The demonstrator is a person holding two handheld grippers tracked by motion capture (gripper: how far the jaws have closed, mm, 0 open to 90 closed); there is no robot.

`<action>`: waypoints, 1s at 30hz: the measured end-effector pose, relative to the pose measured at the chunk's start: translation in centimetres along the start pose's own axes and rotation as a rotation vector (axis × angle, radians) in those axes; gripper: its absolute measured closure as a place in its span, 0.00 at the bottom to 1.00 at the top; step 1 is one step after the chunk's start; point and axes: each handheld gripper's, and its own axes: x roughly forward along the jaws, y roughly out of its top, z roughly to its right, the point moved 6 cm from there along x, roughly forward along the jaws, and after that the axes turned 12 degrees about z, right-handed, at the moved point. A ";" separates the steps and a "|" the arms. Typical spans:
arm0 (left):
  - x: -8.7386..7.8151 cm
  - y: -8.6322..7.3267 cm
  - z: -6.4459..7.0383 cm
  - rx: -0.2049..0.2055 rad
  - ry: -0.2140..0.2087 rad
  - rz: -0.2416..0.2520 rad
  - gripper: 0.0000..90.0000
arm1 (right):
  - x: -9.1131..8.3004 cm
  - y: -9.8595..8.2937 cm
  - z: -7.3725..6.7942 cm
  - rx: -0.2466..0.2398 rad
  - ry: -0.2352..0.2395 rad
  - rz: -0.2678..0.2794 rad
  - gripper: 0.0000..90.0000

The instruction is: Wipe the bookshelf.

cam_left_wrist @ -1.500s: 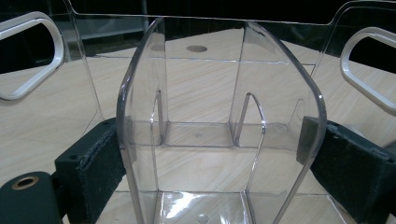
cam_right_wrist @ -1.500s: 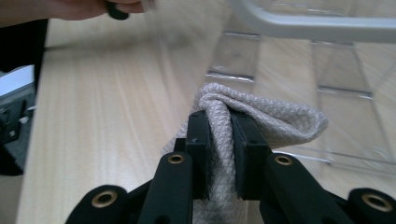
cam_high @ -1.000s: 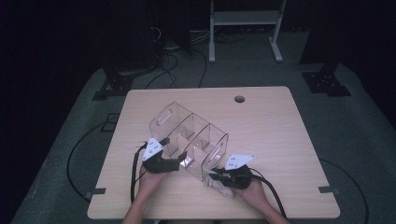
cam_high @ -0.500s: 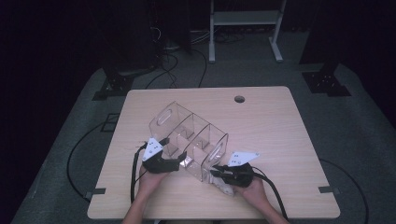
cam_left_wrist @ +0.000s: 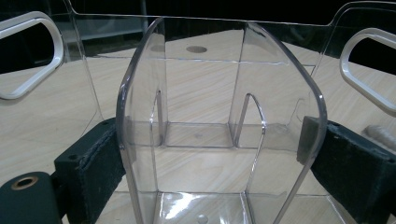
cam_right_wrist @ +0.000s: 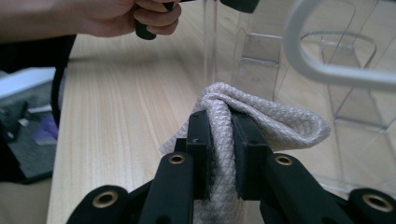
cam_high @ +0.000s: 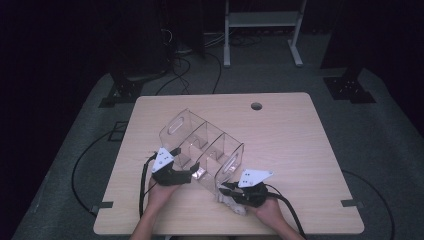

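Note:
A clear plastic organizer (cam_high: 202,145) with three compartments and oval handle holes lies slanted on the wooden table (cam_high: 290,150). My left gripper (cam_high: 192,172) is at its near-left side. In the left gripper view its pads press both sides of a clear curved compartment wall (cam_left_wrist: 201,116), so the left gripper (cam_left_wrist: 210,154) is shut on the organizer. My right gripper (cam_high: 222,189) sits by the organizer's near-right end. It is shut on a whitish woven cloth (cam_right_wrist: 280,121), folded between the jaws of the right gripper (cam_right_wrist: 222,126). The cloth (cam_high: 234,205) touches the table.
A round cable hole (cam_high: 256,106) is near the table's far edge. Past the table stands a white frame (cam_high: 260,20) on the grey floor, with black cables (cam_high: 85,165) looping at the left. The person's hand (cam_right_wrist: 130,16) holds the left gripper's handle.

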 end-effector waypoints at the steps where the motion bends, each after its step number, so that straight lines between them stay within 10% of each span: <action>1: 0.0 0.0 0.0 0.001 0.000 0.000 0.09 | -0.1 0.1 0.2 0.003 -0.005 0.002 0.87; 5: 0.0 0.0 0.1 0.001 -0.001 0.004 0.09 | -1.4 0.2 2.8 0.039 -0.112 0.022 0.87; 11: -0.1 0.0 0.0 0.001 -0.015 -0.003 0.09 | -0.8 0.4 0.9 0.029 -0.043 0.019 0.87; 17: -0.1 0.0 0.1 0.006 -0.019 -0.003 0.09 | -1.6 0.4 2.9 0.086 -0.103 0.031 0.87; 22: -0.2 0.0 0.0 0.005 -0.027 -0.005 0.09 | -1.0 0.6 1.2 0.043 -0.057 0.035 0.87; 30: -0.1 0.0 0.1 0.007 -0.031 -0.004 0.09 | -1.5 0.3 2.4 0.093 -0.098 0.039 0.87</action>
